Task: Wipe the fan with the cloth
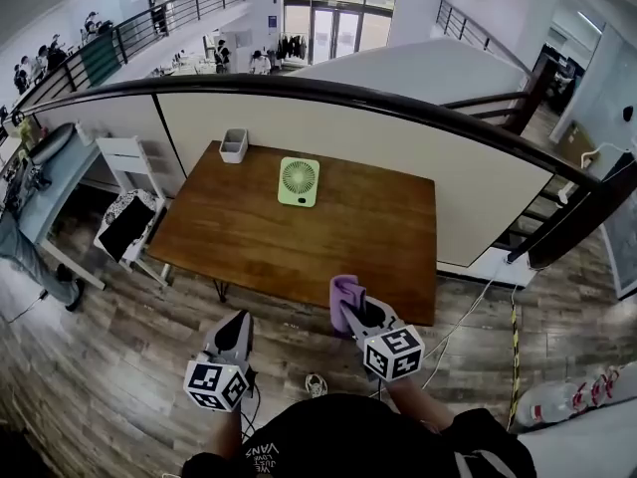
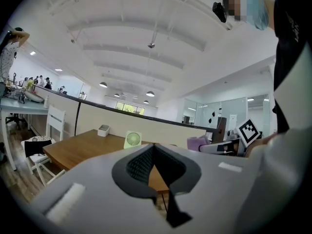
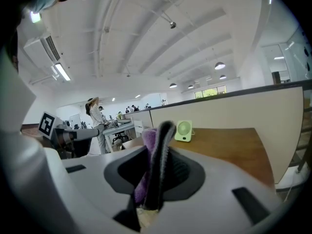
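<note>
Purple cloth (image 1: 341, 297), one piece, is clenched between the jaws of the right gripper (image 1: 360, 307), low and just right of centre in the head view. It hangs over the floor, just short of the near edge of the single brown wooden table (image 1: 328, 252). The right gripper view shows what the head view does not: the cloth (image 3: 147, 155) stands as a narrow strip along the jaws, pressed flat between them, with its top poking past the tips. The left gripper (image 1: 237, 325), the second of the two, sits at lower left in the head view. Its own view shows the jaws of the left gripper (image 2: 154, 148) closed together with nothing between them. That view also catches the right gripper (image 2: 222, 147) at its right edge, with the cloth (image 2: 197, 143) on it. One pale green fan (image 1: 299, 181) stands upright near the table's far edge, above centre of the head view. Its round grille faces the person, and its body is nearly square, a little taller than wide. One small white open box (image 1: 234, 145) sits at the table's far left corner, and one white chair (image 1: 127, 157) stands left of the table.
</note>
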The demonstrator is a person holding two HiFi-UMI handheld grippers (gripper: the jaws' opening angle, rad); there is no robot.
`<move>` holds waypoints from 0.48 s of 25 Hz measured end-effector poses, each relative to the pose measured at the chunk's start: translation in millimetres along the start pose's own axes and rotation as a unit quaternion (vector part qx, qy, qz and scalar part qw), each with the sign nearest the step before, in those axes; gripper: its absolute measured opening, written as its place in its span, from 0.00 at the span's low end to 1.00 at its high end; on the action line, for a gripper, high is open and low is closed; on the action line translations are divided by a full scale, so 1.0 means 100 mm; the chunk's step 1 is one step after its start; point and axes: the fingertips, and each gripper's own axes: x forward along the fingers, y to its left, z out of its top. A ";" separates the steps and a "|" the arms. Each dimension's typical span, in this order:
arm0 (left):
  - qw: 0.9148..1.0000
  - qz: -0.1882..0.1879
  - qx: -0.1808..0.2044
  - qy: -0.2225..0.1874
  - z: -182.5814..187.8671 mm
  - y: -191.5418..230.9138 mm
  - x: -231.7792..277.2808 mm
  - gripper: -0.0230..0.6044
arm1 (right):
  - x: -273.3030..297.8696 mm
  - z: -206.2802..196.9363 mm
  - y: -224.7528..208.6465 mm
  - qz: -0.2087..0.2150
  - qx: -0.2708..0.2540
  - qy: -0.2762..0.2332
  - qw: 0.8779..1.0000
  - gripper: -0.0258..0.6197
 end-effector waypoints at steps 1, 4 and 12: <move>1.000 0.003 0.000 -0.002 0.02 0.03 0.07 0.06 | 0.05 0.03 -0.06 0.002 0.000 -0.001 1.000 0.18; 1.000 0.010 -0.002 -0.004 0.04 0.09 0.24 0.05 | 0.19 0.07 -0.20 0.008 0.001 0.000 1.000 0.18; 1.000 0.008 -0.018 0.008 -0.04 0.42 0.57 0.06 | 0.66 0.12 -0.35 0.005 0.008 0.009 1.000 0.18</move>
